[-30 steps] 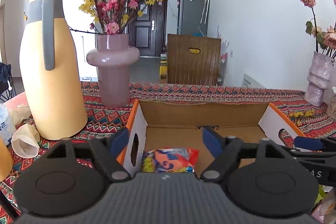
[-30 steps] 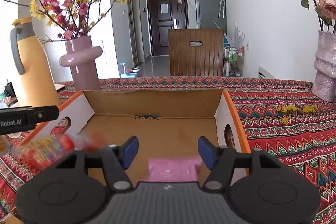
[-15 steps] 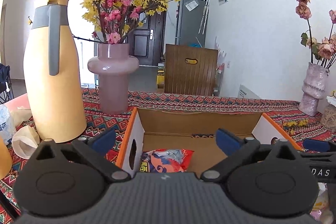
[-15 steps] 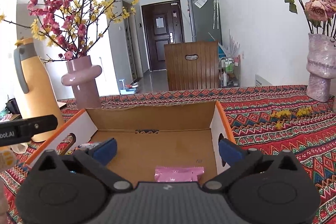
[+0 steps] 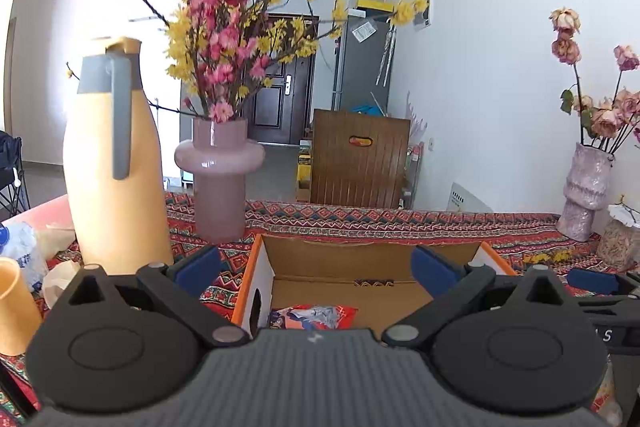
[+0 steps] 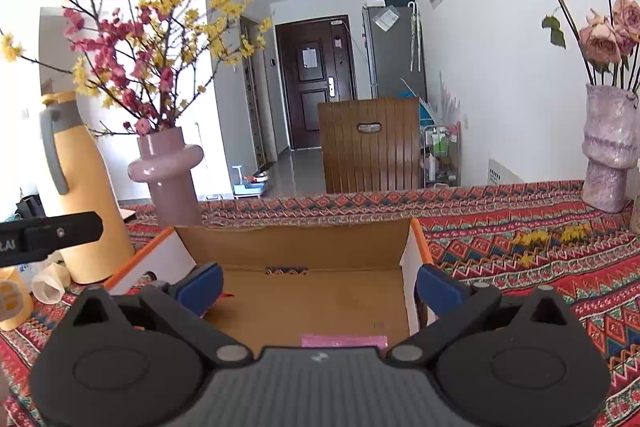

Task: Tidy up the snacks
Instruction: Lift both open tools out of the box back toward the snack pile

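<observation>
An open cardboard box (image 5: 372, 261) with orange-edged flaps sits on the patterned tablecloth. A red and orange snack packet (image 5: 314, 315) lies on the box floor at its left side. My left gripper (image 5: 316, 269) hangs above the box's near end, open wide, with nothing between its blue pads (image 5: 198, 267). A flat pink packet (image 6: 344, 340) lies on the floor near the front right. My right gripper (image 6: 319, 286) is above it, open and empty. The black bar of the left gripper (image 6: 52, 233) shows at the left edge of the right wrist view.
A tall yellow jug (image 5: 116, 187) and a pink vase of blossom branches (image 5: 219, 179) stand left of the box. A pale vase of dried roses (image 6: 608, 163) stands far right. An orange cup (image 5: 14, 307) and crumpled wrappers lie at the left.
Both grippers' jaws have spread wide. Both have risen and pulled back a little from the box. The red packet and the pink packet stay on the box floor.
</observation>
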